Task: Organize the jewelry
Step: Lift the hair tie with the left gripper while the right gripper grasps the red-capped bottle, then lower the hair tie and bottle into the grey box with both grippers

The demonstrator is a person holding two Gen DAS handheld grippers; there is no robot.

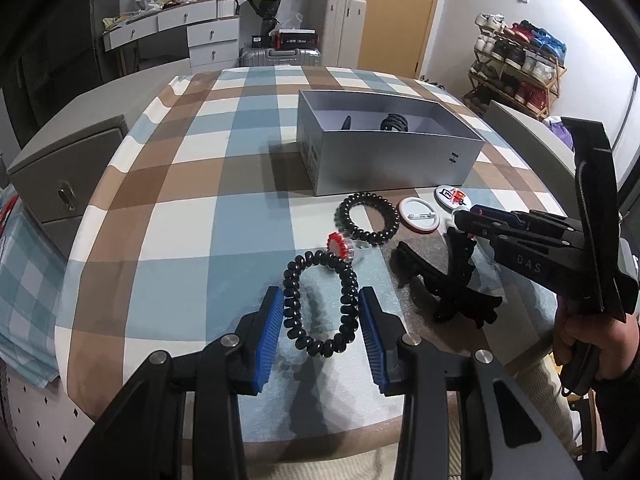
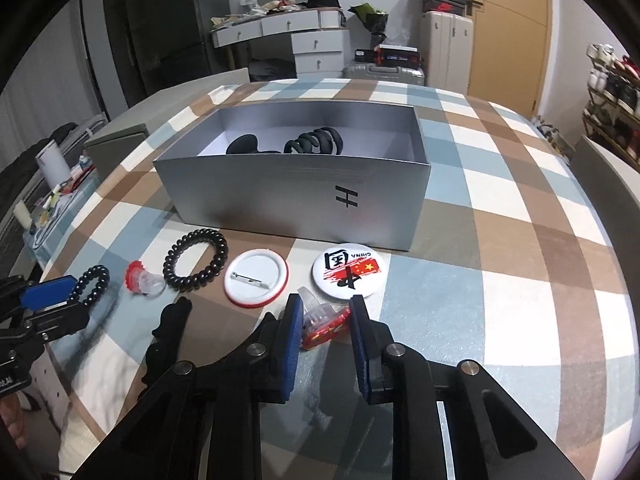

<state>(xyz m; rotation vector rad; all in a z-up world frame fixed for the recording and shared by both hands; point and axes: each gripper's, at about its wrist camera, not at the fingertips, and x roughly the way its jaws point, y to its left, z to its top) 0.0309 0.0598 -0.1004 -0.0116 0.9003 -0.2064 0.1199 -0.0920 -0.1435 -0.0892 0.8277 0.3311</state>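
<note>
An open silver box (image 1: 394, 160) (image 2: 288, 196) stands on the checked tablecloth and holds a black hair claw (image 2: 242, 145) and a black coil tie (image 2: 316, 141). My left gripper (image 1: 320, 310) is open, its blue pads on either side of a black spiral hair tie (image 1: 320, 304) that lies on the cloth. My right gripper (image 2: 325, 318) is open around a clear and red toy ring (image 2: 326, 320). A second spiral tie (image 1: 366, 218) (image 2: 196, 254), a red-topped ring (image 1: 340, 246) (image 2: 140, 278), two round badges (image 2: 256, 278) (image 2: 347, 270) and a black hair claw (image 1: 444, 276) (image 2: 168, 328) lie in front of the box.
The round table (image 1: 152, 184) drops off close to the near edge. A grey cabinet (image 1: 68, 184) stands at the left, a shoe rack (image 1: 516, 60) at the far right. A desk and suitcases stand behind.
</note>
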